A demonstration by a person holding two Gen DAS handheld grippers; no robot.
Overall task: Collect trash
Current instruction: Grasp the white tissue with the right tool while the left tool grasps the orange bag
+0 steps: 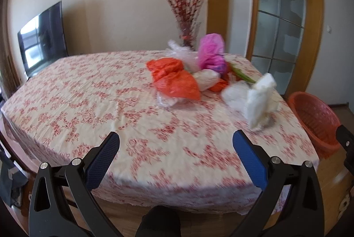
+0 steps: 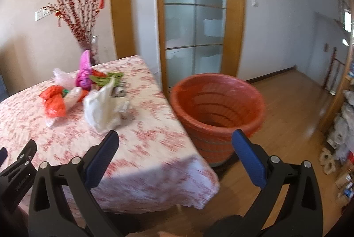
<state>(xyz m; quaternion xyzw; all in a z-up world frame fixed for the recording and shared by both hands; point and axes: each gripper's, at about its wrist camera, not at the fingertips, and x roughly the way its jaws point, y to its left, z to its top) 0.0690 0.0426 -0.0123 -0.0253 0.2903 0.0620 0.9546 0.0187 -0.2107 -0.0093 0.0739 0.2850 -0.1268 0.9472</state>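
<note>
Crumpled plastic bags lie in a heap on the far right part of a table with a red-flowered cloth (image 1: 88, 104): an orange bag (image 1: 174, 79), a pink bag (image 1: 210, 51), a clear bag (image 1: 181, 53) and a white bag (image 1: 258, 99) nearest the right edge. The heap also shows in the right wrist view, with the orange bag (image 2: 54, 102) and white bag (image 2: 99, 106). An orange basket (image 2: 218, 108) stands on the floor beside the table's right edge. My left gripper (image 1: 176, 144) is open and empty above the near table edge. My right gripper (image 2: 174, 144) is open and empty over the table corner.
A glass vase with red branches (image 1: 190, 37) stands at the table's far edge. A TV (image 1: 42, 40) is at the left wall. A glass door with a wooden frame (image 2: 194, 15) is behind the basket. Shelves with goods (image 2: 345, 126) line the right. The floor is wood.
</note>
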